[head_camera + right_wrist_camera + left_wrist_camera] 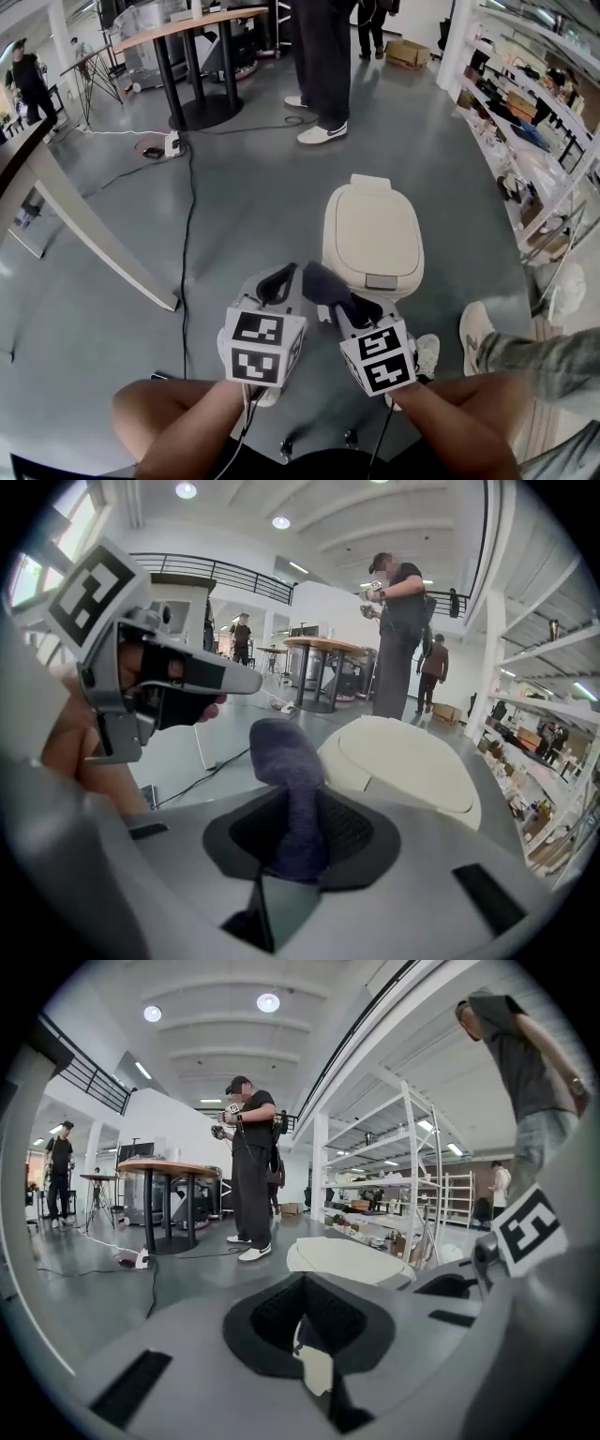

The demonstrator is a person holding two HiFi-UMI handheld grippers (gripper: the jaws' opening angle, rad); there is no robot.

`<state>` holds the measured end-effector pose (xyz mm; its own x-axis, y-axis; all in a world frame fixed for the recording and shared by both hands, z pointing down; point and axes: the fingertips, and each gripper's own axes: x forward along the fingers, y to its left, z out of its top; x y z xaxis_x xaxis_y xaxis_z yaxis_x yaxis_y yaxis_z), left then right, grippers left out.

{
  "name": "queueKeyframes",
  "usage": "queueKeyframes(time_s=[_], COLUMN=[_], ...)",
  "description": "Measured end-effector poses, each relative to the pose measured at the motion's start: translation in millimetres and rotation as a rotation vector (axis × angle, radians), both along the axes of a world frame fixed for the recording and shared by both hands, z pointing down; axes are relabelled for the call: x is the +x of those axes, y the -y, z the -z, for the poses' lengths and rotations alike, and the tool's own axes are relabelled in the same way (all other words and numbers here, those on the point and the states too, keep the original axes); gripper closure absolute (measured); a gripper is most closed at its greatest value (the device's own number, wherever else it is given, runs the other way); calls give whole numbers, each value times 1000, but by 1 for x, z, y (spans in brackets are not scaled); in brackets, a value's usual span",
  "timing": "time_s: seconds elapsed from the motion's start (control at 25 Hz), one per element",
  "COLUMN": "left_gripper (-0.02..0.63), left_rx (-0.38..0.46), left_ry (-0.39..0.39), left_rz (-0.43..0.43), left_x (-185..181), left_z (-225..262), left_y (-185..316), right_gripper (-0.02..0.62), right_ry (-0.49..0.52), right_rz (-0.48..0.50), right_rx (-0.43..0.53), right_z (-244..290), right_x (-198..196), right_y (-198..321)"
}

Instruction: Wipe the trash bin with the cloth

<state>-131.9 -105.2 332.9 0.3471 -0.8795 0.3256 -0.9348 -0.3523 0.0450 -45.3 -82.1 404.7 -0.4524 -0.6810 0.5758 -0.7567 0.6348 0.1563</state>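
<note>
Holding the cloth [323, 281] in the right gripper [356, 307]: jaws pinch its lower end, and the dark purple wad stands up past the tips. Left gripper [277, 279] is alongside, jaws pressed together on nothing.

Trash bin [329, 234] sits on the grey floor [244, 206], ahead and slightly right of the cloth. Its near edge is just beyond the wad; I cannot tell whether they touch. Right gripper is clearly the nearer one.

Bin's long axis runs away from me, so I judge the wipe goes forward along the lid [371, 225].

Bin looks cream and rounded, lid closed, small grey tab [380, 280] at the near edge. No obvious dirt.
</note>
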Motion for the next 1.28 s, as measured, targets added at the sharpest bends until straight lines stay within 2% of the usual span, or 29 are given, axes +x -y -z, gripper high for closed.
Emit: queueKeyframes(time_s=[0.4,0.8,1.04,1.28], left_gripper=[607,607,607,607], left_rx=[-45,-46,-45,-38], left_ry=[-25,6,14,24], left_rz=[-10,-59,-91,-96], left_x=[9,42,55,55], left_z=[-10,-12,-16,-15], left_y=[-13,-14,-20,-20], right_gripper=[497,497,497,497], right_ry=[-15,-21,-32,-50], right_rz=[-67,-125,-128,-156], right_rx=[-17,-24,-44,-25], right_z=[-7,-11,-13,-14], right_x=[23,57,76,104], right_y=[-1,0,2,4])
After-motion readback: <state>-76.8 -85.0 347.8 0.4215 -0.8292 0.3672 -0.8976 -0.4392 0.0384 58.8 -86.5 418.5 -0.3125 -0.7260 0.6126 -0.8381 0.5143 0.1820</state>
